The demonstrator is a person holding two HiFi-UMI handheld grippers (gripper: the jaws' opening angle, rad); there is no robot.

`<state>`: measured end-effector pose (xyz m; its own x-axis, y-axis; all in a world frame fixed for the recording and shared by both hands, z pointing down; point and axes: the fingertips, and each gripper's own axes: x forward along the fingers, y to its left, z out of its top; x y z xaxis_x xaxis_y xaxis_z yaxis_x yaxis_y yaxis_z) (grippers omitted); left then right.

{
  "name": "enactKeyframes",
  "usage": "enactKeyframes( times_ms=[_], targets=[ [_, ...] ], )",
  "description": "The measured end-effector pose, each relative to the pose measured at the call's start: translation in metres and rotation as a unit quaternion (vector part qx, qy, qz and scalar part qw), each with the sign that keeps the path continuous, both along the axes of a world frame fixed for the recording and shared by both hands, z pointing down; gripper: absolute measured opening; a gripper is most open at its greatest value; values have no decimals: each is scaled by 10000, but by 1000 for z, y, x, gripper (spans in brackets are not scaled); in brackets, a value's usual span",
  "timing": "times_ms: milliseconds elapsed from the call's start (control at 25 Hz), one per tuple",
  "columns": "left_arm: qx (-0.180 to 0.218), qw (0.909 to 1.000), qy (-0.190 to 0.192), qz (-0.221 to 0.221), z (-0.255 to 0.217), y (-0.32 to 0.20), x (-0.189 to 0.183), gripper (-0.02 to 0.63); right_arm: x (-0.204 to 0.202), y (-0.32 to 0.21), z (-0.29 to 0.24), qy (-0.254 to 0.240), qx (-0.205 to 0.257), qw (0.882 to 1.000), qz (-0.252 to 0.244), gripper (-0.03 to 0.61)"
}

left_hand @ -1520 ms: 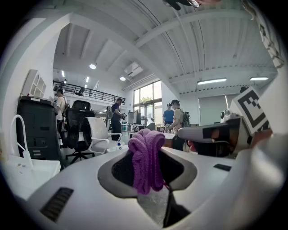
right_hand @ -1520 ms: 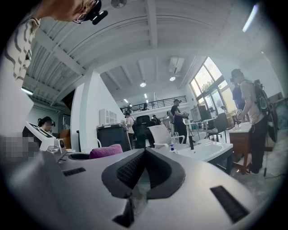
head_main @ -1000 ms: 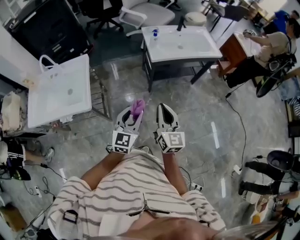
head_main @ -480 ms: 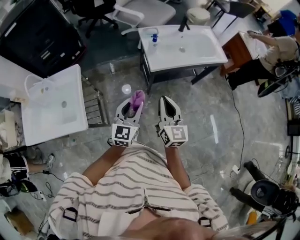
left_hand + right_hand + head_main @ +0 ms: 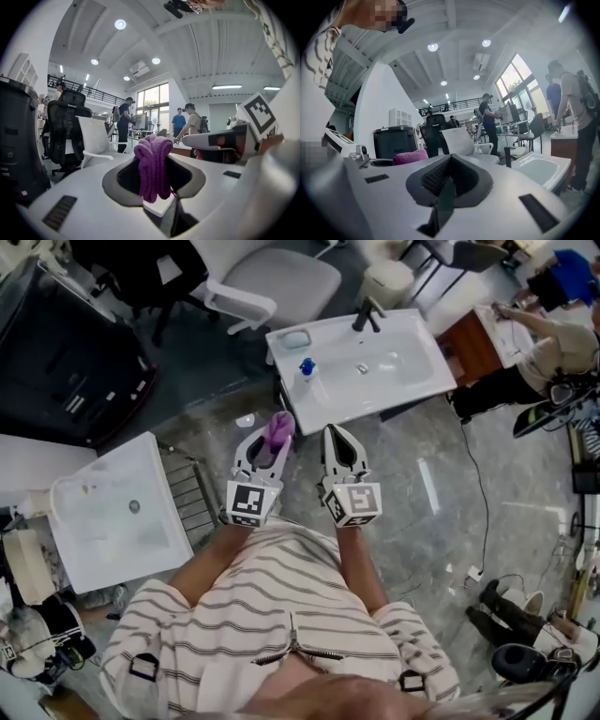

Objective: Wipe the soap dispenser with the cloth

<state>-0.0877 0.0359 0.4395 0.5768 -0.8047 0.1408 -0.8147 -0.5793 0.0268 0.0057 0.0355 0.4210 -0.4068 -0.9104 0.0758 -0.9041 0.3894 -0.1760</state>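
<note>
**A:** Nearest you?
**B:** The fingers of my left gripper (image 5: 271, 437) are clamping the purple cloth (image 5: 153, 164); my right gripper (image 5: 336, 433) is pinching shut, empty.
**A:** Progress?
**B:** Wiping is not yet starting; the soap dispenser (image 5: 307, 380) is standing ahead, on the worktop (image 5: 412, 371) corner.

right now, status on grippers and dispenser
Left gripper shut on cloth. Right gripper shut, empty. Dispenser on sink corner ahead, untouched. Nothing seen in the way.

left tool (image 5: 271, 439): clamped on cloth (image 5: 278, 427); right tool (image 5: 336, 437): jaws together, empty; both level, abreast
</note>
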Motion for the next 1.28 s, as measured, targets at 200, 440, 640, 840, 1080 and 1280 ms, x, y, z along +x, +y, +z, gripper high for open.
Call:
enactKeyframes(
  times_ms=[200,440,640,840,1080,1280],
  targets=[
    [-77,9999,29,123,4,-47,-6,129,-10,-44,7,82,-114,9999,41,2],
    [-226,9997,-36,84,18,-84,0,129,-5,-84,20,141,-298,9995,-29,2],
    [-366,9991,-181,-125,36,-103,9,129,3,-112,48,136,-565,9979,-294,2],
    [-458,9977,-298,-413,53,-127,15,129,9,-142,79,190,-747,9956,-533,2],
    [-563,9950,-323,-765,68,-144,18,129,9,-159,119,408,-1038,9896,-903,28],
    [-664,9930,-351,-908,85,-150,19,130,4,-173,150,509,-1167,9849,-1173,105]
  ],
)
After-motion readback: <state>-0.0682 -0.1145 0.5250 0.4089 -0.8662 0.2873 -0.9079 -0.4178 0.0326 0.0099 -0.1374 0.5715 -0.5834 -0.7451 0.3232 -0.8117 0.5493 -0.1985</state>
